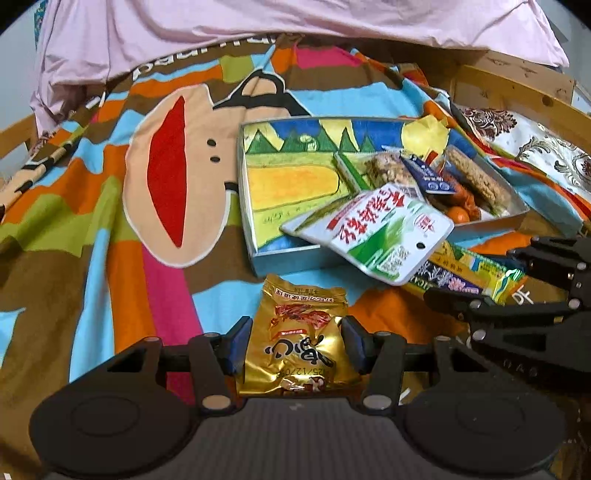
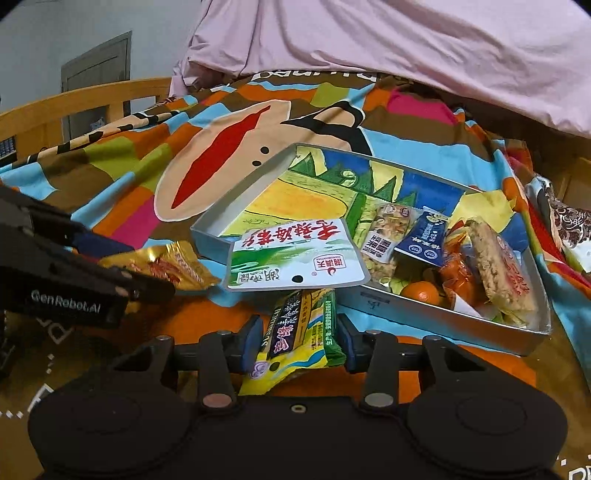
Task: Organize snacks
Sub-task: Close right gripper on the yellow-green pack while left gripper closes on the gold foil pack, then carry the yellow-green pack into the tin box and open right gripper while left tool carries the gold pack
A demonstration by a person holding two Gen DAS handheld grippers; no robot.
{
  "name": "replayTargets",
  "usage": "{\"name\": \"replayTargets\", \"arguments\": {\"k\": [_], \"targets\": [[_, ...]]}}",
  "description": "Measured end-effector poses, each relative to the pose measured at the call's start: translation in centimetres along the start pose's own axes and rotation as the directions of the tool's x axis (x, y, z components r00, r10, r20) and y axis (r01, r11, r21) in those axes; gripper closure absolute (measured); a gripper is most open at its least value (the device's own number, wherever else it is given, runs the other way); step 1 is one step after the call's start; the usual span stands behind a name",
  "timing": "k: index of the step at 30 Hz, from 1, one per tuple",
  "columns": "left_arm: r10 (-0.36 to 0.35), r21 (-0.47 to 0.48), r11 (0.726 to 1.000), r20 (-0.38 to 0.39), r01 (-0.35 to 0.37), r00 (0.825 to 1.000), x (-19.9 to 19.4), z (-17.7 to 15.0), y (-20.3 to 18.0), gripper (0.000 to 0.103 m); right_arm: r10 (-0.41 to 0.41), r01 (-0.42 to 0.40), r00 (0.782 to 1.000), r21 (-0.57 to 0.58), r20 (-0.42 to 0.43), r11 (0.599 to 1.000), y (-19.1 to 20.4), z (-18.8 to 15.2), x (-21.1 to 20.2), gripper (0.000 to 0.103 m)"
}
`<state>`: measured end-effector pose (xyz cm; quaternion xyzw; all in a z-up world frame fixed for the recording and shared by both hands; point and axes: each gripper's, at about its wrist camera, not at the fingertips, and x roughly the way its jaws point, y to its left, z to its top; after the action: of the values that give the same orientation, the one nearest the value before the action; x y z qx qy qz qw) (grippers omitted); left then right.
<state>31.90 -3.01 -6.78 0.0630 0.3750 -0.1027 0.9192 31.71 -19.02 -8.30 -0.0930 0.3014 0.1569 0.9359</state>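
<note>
Left gripper (image 1: 295, 345) pinches a gold snack packet (image 1: 301, 332), blue pads pressed on both crinkled sides; packet is lifted just above the bed cover (image 1: 92, 221), near the tray's near edge. Right gripper (image 2: 301, 341) pinches a green-yellow snack packet (image 2: 299, 332), pads tight on both sides w/ the packet bulging between them, also just in front of the tray.

Tray (image 1: 247, 206), shallow w/ grey walls & a drawn landscape on its floor, sits on the bed cover toward the right side. Left half of the tray floor is bare. Right half is crowded: a nut bar (image 2: 388, 240), a blue sachet (image 2: 424, 236), a rice cracker pack (image 2: 502, 273), orange wrapped sticks (image 2: 458, 277) & a small orange (image 2: 421, 293) at the near wall. A white-green seaweed packet (image 2: 295, 254) lies tilted over the tray's near wall, half in, half out, overlapping the green-yellow one. Pink sheet (image 1: 258, 33) is bunched along the far edge of the bed.
</note>
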Motion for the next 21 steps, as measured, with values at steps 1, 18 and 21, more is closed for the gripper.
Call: {"name": "replayTargets", "arguments": {"k": [1,18,21], "targets": [[0.007,0.001,1.0,0.006,-0.007,1.0,0.0,0.1,-0.2,0.046,-0.005,0.005,1.0,-0.006,0.002,1.0,0.0,0.0,0.0,0.06],[0.033,-0.007,0.999,0.03,-0.033,0.999,0.7,0.4,-1.2,0.046,0.018,-0.019,1.0,0.079,0.012,0.997,-1.9,-0.5,1.5,0.051],[0.035,-0.009,0.999,0.017,-0.035,0.999,1.2,0.1,-1.0,0.046,0.036,-0.036,0.999,0.087,0.003,0.996,-1.8,-0.7,1.9,0.046]]}}
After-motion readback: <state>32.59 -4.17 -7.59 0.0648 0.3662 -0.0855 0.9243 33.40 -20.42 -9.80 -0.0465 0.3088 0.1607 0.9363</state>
